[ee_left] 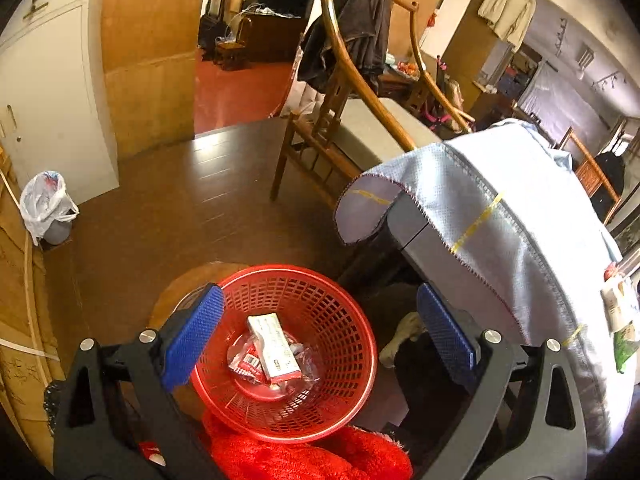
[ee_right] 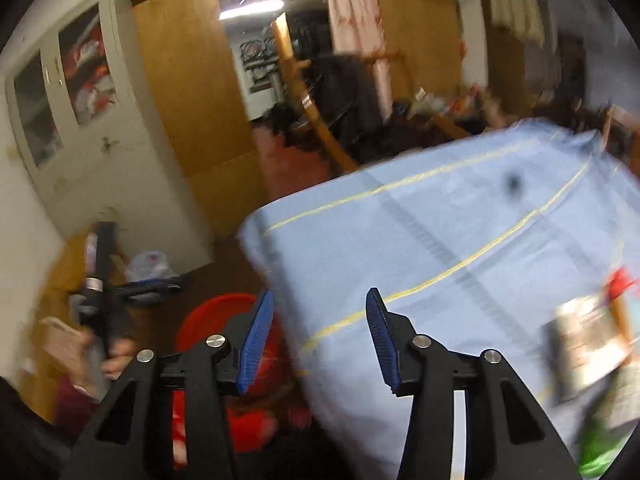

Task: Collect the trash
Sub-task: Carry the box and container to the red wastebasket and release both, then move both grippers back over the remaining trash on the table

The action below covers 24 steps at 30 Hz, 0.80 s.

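A pale blue cloth (ee_left: pixel 492 216) covers the table (ee_left: pixel 416 236); packets (ee_left: pixel 618 306) lie at its edge.

A red lattice basket (ee_left: pixel 320 320) holds a white-and-red box (ee_left: pixel 274 348). The desk's cloth (ee_left: pixel 500 232) is pale blue with yellow stripes. Blue textured pads (ee_left: pixel 192 340) tip the black left tool (ee_left: pixel 316 338).

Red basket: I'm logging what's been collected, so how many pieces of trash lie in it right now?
2 visible in the red basket: a white-and-red carton on top, and a crumpled clear wrapper beneath it. More may be hidden underneath.
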Available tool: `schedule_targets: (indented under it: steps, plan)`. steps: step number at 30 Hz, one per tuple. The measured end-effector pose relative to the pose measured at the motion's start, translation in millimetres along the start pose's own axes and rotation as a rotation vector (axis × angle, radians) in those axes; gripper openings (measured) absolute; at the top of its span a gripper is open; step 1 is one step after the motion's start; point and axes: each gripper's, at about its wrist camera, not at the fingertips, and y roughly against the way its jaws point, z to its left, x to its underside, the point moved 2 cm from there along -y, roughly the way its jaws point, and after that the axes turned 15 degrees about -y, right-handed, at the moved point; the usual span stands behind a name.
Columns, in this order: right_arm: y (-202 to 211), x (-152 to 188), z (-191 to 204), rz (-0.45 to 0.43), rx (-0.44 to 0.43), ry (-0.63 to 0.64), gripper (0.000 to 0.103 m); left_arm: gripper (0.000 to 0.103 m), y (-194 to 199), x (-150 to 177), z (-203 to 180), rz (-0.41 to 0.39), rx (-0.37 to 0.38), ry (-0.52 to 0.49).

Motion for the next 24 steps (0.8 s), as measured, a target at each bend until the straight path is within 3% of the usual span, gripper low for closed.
schedule_targets:
  steps: [5, 15, 24]
  plan:
    - [40.1, -23.3, -54.3, -0.107, 0.098, -0.119, 0.048, 0.094, -2.1, 0.4, -1.2, 0.001, -0.01, 0.022]
    - [73.0, -0.2, -146.6, -0.139, 0.198, -0.32, 0.048, 0.094, -7.3, -8.9, -34.4, 0.017, -0.009, -0.055]
    - [110.2, 17.7, -203.8, -0.227, 0.291, -0.396, 0.063, 0.094, 8.3, -38.4, -113.8, -0.027, 0.068, -0.226]
